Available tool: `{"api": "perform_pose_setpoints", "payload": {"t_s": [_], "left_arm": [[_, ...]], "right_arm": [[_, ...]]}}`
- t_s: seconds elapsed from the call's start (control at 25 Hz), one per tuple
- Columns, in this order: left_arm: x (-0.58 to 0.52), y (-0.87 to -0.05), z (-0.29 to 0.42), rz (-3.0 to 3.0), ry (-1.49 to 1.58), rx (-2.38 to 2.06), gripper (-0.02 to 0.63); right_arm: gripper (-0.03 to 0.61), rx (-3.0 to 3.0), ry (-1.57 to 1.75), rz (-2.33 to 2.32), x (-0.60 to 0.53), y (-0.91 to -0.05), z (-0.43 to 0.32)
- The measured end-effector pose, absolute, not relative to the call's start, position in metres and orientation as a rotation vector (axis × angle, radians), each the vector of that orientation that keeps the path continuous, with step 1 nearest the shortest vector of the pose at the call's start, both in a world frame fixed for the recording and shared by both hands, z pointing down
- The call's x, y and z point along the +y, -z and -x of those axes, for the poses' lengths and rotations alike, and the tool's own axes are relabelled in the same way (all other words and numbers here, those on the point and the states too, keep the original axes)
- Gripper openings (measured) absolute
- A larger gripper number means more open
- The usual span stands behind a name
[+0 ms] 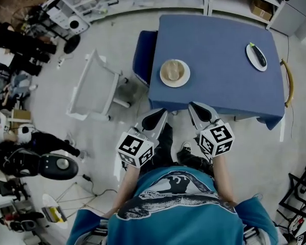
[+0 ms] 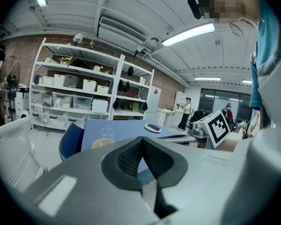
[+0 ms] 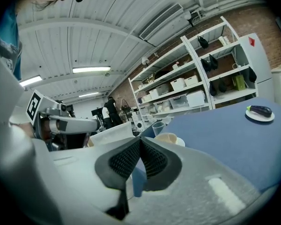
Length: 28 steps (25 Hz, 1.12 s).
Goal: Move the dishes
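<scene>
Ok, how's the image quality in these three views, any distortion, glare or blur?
Head view: strong fisheye, edges of the blue table bow, lighting flat and even. Left gripper view: the ceiling strip light blows out, corners dark and rounded. Right gripper view: the shelving leans and curves, same dark corners.

Bright ceiling strip lights (image 2: 187, 34) flood the workshop evenly; shadows are soft, fisheye distortion bends and darkens the edges, and near gripper bodies blur.

Taking in workshop furniture around the blue-covered bench (image 1: 214, 80).
Showing a blue chair (image 1: 143, 55) standing against its left end, a white chair (image 1: 94, 88) just beyond, and white shelving (image 2: 79, 93) lining the brick wall, carrying storage boxes (image 2: 89, 85).
</scene>
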<state>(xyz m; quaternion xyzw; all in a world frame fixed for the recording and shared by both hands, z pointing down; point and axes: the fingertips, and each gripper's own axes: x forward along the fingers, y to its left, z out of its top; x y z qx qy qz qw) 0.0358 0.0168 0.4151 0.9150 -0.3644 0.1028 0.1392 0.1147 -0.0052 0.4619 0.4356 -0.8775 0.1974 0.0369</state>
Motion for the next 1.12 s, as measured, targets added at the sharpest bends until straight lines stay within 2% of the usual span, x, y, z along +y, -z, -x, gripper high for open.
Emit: {"api": "perform_pose_setpoints", "payload": {"t_s": [0.56,0.8,1.12], "left_arm": [[-0.099,-0.404,-0.010,-2.765,-0.290,-0.857,0.014],[-0.128,-0.417,0.005,-2.752,-0.294,-0.790,0.014],[-0.150,-0.430,0.025,-2.741,-0.305,-0.711,0.014]], "right_arm": [[0.005,-2.470,-0.531,-1.525,-0.107,-0.464,-0.099],[0.040,-2.332,-0.554,-1.540,-0.130,-0.493,-0.094],[0.242,-2.159,-0.550,-1.475,-0.147,-0.537,-0.085]]}}
